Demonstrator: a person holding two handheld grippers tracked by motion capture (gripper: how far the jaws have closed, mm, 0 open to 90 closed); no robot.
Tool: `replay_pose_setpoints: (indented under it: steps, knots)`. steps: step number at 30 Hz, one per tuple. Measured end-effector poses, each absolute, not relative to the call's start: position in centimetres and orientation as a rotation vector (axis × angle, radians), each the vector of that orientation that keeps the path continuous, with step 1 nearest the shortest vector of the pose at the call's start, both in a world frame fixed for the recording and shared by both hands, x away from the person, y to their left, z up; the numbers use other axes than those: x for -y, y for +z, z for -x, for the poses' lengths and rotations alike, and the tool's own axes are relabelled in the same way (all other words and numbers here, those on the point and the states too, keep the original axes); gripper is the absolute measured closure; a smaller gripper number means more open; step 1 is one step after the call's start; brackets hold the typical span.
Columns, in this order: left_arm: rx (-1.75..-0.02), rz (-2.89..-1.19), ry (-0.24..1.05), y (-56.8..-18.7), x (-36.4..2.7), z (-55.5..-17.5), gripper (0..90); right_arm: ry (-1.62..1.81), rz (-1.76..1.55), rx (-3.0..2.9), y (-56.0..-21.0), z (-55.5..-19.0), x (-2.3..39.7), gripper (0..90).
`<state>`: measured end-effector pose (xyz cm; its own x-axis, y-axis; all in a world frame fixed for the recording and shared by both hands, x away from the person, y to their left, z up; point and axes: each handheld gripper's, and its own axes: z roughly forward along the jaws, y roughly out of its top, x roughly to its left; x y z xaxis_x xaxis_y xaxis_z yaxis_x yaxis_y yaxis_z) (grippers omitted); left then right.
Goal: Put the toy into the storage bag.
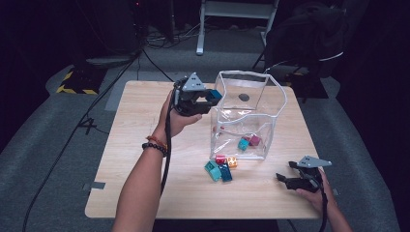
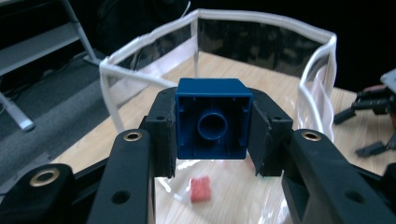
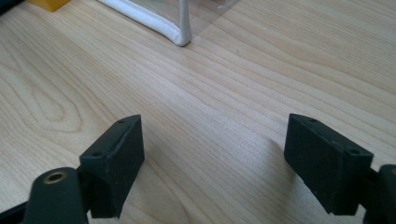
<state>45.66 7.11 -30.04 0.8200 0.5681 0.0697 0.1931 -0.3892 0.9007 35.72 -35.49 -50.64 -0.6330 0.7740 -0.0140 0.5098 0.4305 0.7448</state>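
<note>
My left gripper (image 2: 212, 140) has its jaws clamped on a blue block (image 2: 212, 119) at the clear bin's (image 1: 270, 87) rim. Right gripper (image 1: 296, 180), jaws wide and empty, rests on the surface (image 1: 145, 183). Two blocks lie inside; four loose blocks (image 1: 221, 168) remain outside.

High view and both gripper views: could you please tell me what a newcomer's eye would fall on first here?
First, the dark blue block clamped in the left gripper, raised beside the rim of the clear, white-edged bag standing on the wooden table. Next, the loose blocks on the table in front of the bag, with two more inside it. The right gripper rests open at the table's near right.
</note>
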Motion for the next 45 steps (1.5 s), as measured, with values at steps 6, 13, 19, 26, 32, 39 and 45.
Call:
replay_pose_setpoints:
  steps: [6, 13, 19, 26, 32, 39, 45]
  knots:
    - [-0.519, -1.978, 0.432, -29.4, -4.5, -46.3, 58.9, 1.033, -1.097, -2.334, -50.6, -35.7, 35.5, 20.4]
    - [-0.491, -2.001, 0.418, -28.8, -1.8, -46.9, 58.9, 1.034, -1.097, -2.334, -50.6, -35.7, 35.5, 20.4]
    - [-0.465, -2.036, 0.415, -28.5, 0.6, -47.3, 58.9, 1.036, -1.096, -2.335, -50.6, -35.7, 35.5, 20.7]
    - [-0.469, -2.072, 0.408, -28.9, 2.5, -48.1, 58.9, 1.033, -1.091, -2.338, -50.6, -35.6, 35.5, 20.8]
    - [-0.473, -2.092, 0.406, -29.2, 3.0, -48.2, 58.9, 1.033, -1.09, -2.338, -50.6, -35.6, 35.5, 20.8]
    - [-0.514, -2.079, 0.401, -29.6, 3.0, -48.7, 56.1, 1.034, -1.09, -2.338, -50.6, -35.6, 35.5, 20.8]
    - [-0.513, -2.071, 0.409, -29.5, 2.8, -48.6, 51.1, 1.034, -1.09, -2.339, -50.6, -35.6, 35.5, 20.8]
